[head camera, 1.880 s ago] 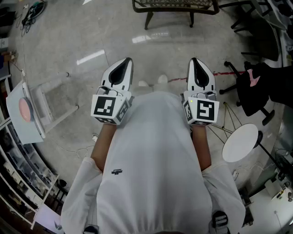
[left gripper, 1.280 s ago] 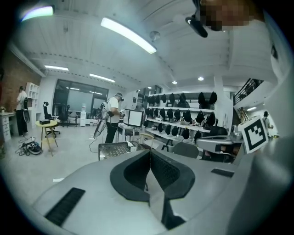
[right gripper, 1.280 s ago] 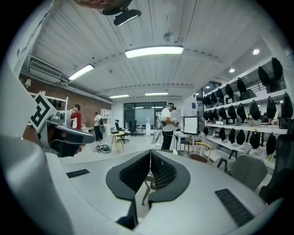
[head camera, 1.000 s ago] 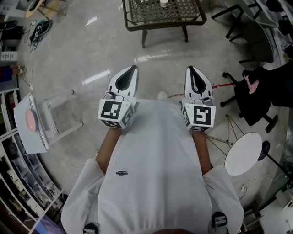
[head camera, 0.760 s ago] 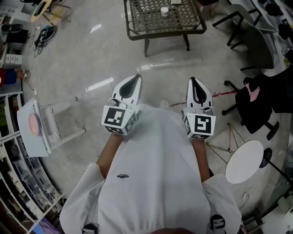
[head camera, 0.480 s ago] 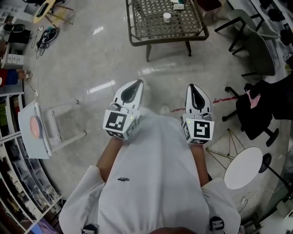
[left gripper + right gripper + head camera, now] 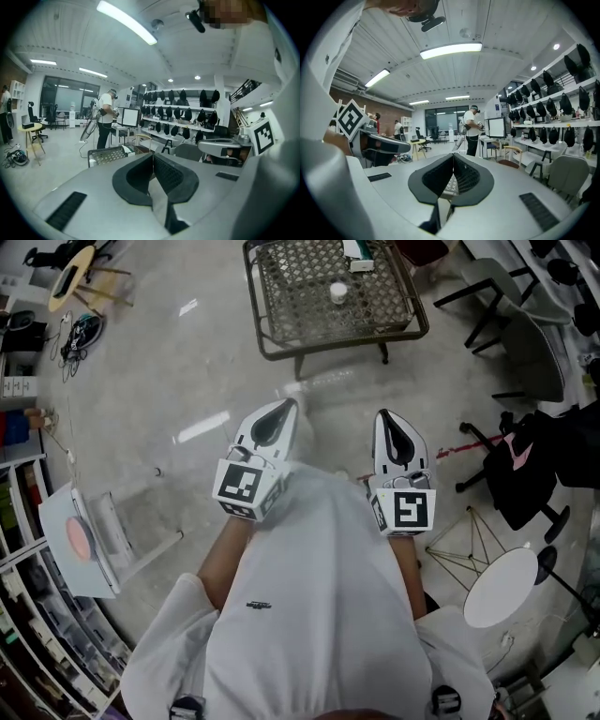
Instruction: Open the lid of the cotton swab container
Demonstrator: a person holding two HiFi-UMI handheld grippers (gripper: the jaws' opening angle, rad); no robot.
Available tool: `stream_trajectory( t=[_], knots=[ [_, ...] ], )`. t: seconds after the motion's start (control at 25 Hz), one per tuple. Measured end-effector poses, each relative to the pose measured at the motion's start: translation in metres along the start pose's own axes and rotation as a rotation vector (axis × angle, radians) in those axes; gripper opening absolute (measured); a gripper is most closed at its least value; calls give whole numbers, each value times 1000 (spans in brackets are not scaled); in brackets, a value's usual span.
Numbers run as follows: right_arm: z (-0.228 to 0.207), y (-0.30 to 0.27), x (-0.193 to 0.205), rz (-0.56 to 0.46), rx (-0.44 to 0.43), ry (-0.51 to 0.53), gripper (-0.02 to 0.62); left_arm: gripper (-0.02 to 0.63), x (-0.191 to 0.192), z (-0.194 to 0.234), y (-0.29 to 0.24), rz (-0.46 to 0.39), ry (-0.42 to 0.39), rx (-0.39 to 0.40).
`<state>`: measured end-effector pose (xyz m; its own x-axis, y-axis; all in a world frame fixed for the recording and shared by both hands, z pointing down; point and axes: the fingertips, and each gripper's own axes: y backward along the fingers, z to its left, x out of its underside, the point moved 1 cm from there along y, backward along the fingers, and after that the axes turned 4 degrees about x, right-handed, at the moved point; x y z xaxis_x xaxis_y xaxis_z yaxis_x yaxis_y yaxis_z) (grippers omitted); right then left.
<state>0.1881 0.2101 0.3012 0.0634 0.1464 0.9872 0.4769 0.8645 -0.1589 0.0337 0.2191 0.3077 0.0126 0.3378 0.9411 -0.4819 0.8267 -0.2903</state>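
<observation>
Left tongs (image 7: 282,410) and right tongs (image 7: 385,419) are both squeezed fully shut with nothing in them, side by side above the floor (image 7: 178,352). The cotton swab container (image 7: 338,292) sits on the wire-mesh desk (image 7: 277,341) up ahead, well apart from both.

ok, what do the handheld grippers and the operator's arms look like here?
Both the left gripper and right gripper are white tapered shells with a black teardrop inset. The tongs are lined with dark textured pads. Each carries a cube with black-and-white square markers. The person wears a white short-sleeved shirt with a small dark chest logo.
</observation>
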Motion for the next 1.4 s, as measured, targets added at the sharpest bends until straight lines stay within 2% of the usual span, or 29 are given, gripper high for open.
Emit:
stream_trajectory(
  t=[0.16, 0.56, 0.84, 1.12, 1.4],
  knots=[
    [-3, -53, -15, 4, 17, 5, 0, 5, -18, 42, -38, 14, -1, 48],
    [-22, -176, -39, 46, 184, -21, 0, 5, -69, 151, -114, 12, -25, 161],
    [-31, -237, -52, 41, 286, -31, 0, 5, -91, 204, -158, 21, -55, 256],
    [-34, -262, -54, 25, 349, -30, 0, 5, -94, 219, -189, 40, -94, 347],
    [-40, -263, -37, 54, 349, -56, 0, 5, -85, 214, -201, 75, -100, 374]
  ],
)
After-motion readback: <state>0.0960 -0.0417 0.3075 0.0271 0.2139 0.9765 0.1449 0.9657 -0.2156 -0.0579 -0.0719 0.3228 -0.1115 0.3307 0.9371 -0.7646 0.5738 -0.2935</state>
